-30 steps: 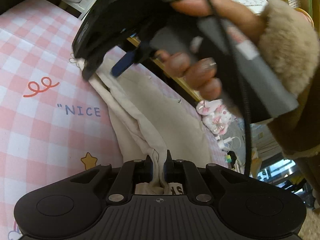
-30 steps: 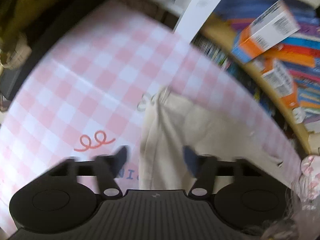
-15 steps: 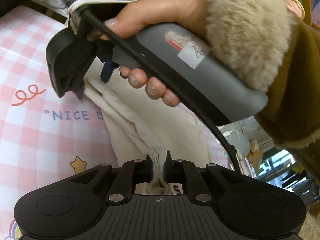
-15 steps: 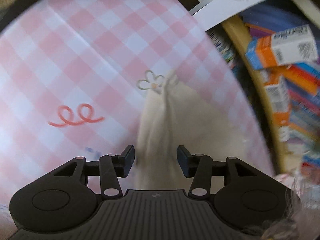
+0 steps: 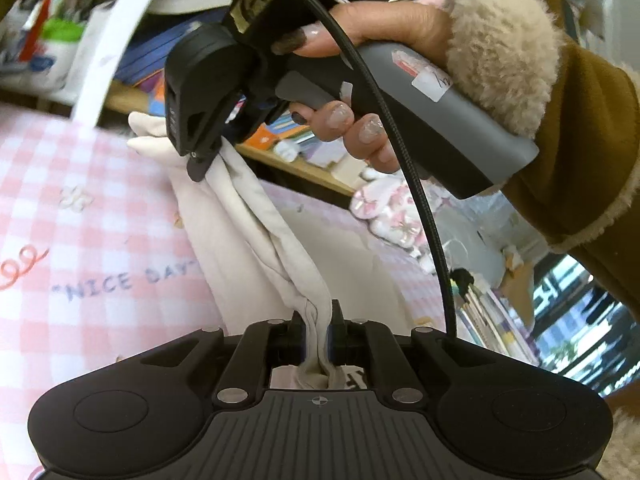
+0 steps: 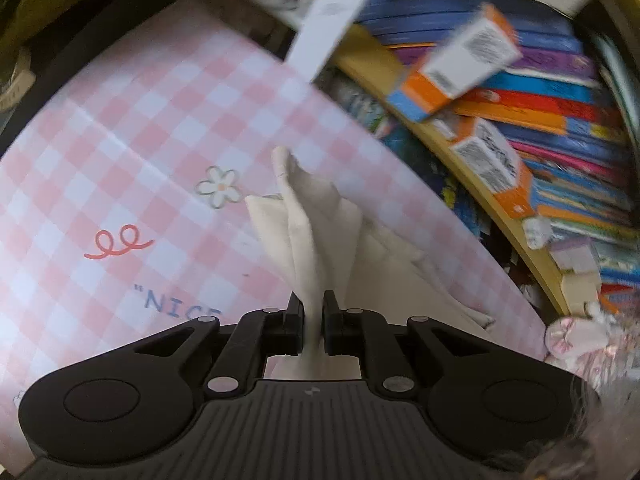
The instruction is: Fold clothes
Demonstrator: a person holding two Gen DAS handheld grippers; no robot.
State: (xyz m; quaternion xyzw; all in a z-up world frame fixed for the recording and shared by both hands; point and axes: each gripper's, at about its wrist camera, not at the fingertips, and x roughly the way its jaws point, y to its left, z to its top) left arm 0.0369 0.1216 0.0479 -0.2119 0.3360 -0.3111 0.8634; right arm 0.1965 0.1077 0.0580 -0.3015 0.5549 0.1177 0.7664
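Note:
A cream-white garment (image 5: 256, 232) hangs stretched between both grippers above a pink checked cloth (image 5: 80, 240). My left gripper (image 5: 318, 320) is shut on one bunched edge of it at the bottom of the left wrist view. Farther off in that view, the right gripper (image 5: 208, 160), held by a hand (image 5: 360, 80) in a fluffy-cuffed brown sleeve, pinches the other end. In the right wrist view my right gripper (image 6: 312, 308) is shut on a fold of the garment (image 6: 304, 232), which rises off the checked cloth (image 6: 140, 140).
A wooden shelf (image 6: 460, 152) crammed with colourful books and orange-white boxes (image 6: 460, 64) runs behind the table. A white slanted post (image 6: 332, 12) stands at the table's far edge. Pink plush slippers (image 5: 392, 212) lie beyond the table on the right.
The right gripper dropped onto the garment's far end, its jaws closed on a fold and it lifted. The left gripper rose too, so the garment now hangs taut off the cloth.

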